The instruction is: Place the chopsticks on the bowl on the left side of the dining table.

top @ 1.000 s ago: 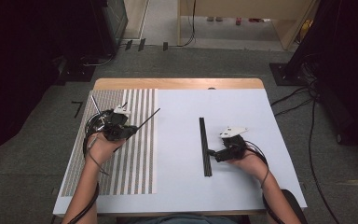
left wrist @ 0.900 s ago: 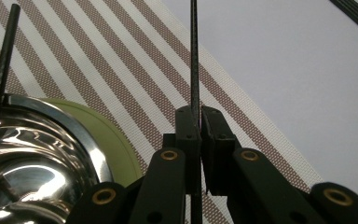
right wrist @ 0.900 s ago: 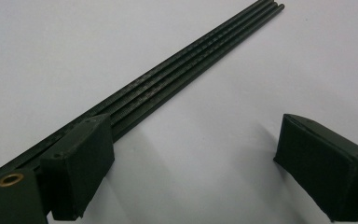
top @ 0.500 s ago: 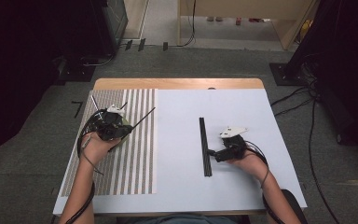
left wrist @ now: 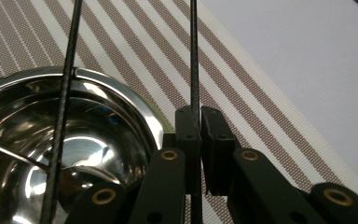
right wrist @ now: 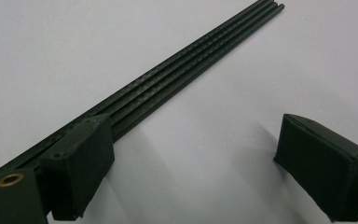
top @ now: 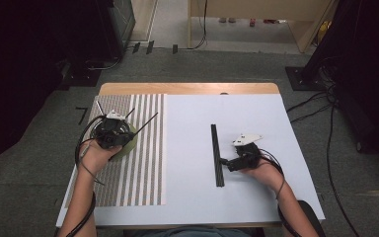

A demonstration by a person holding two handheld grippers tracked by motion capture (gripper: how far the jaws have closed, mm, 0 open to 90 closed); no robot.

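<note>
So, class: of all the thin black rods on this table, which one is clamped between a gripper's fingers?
The rod pinched by the left gripper beside the steel bowl. Another rod leans in the bowl, and the rest lie bundled on the white sheet by the open right gripper.

High view: I looked forward and down over the whole table (top: pixel 256 197). Left gripper view: I sat close above the striped mat (left wrist: pixel 270 116). Right gripper view: I skimmed low, near the rod bundle (right wrist: pixel 182 74), shared with the high view.
</note>
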